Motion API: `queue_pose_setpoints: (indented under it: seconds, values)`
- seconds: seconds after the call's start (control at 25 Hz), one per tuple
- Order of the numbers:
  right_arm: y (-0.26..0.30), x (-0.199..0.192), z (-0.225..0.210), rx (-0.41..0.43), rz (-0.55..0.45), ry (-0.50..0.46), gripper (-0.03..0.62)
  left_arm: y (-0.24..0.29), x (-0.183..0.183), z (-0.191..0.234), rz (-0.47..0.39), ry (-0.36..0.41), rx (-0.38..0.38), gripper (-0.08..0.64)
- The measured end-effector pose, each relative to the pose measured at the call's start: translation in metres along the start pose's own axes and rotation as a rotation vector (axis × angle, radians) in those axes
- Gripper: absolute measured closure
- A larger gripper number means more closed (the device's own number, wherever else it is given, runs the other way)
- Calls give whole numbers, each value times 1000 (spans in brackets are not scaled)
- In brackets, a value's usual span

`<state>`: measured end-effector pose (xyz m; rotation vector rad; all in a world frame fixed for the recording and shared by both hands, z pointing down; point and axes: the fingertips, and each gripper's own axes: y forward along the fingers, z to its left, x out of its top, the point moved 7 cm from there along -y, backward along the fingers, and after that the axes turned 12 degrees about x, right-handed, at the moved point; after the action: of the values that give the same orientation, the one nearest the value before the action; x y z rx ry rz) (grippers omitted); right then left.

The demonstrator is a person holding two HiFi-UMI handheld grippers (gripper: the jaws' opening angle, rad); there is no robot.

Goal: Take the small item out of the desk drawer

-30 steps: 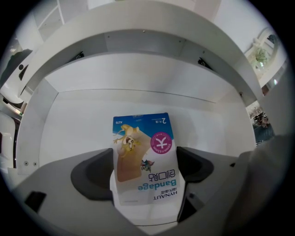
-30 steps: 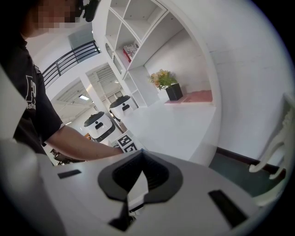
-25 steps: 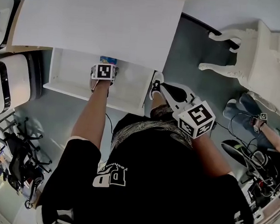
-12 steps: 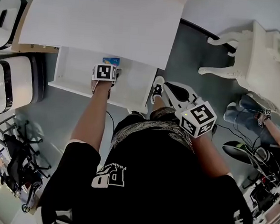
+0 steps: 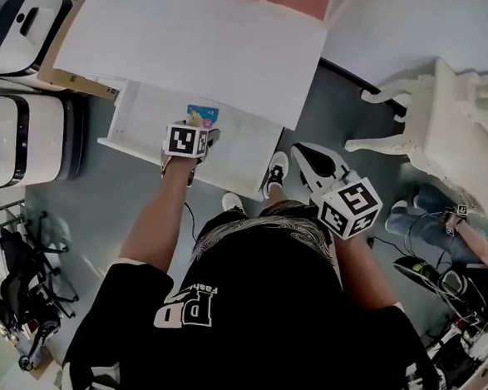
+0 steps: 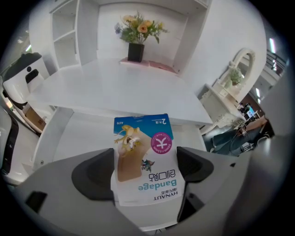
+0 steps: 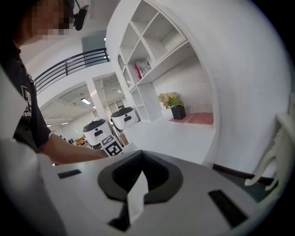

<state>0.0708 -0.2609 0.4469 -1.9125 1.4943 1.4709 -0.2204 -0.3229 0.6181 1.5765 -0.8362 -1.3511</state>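
Left hand-held gripper [image 6: 146, 173] clamped on bandage packet [image 6: 143, 138], packet up over the open drawer [image 5: 141, 116] below the white bench [image 5: 196, 45]. Right hand-held gripper [image 7: 138, 179] closed, empty, well apart.

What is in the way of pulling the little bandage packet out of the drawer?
Nothing visible. The left gripper is shut on the bandage packet over the open drawer. The desk top overhangs only the drawer's back, beyond the packet, so the way up and toward the person looks open.
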Motion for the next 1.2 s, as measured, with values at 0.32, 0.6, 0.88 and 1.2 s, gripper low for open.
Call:
queue_pose_setpoints:
  seconds: [0.32,0.6,0.88,1.2]
  values:
    - [6,31,27,37,-31,-62,583,-77,17,3,-208,-117,-122,140]
    - [14,50,63,68,-96,-78,583,-152,19,6,-424,-213,-250,140]
    - [12,71,90,104,-164,-125,584,-212,13,2,-595,-231,-336,140]
    - [11,87,108,119,-195,-162,584,-257,-2,0,-697,-233,-388,140]
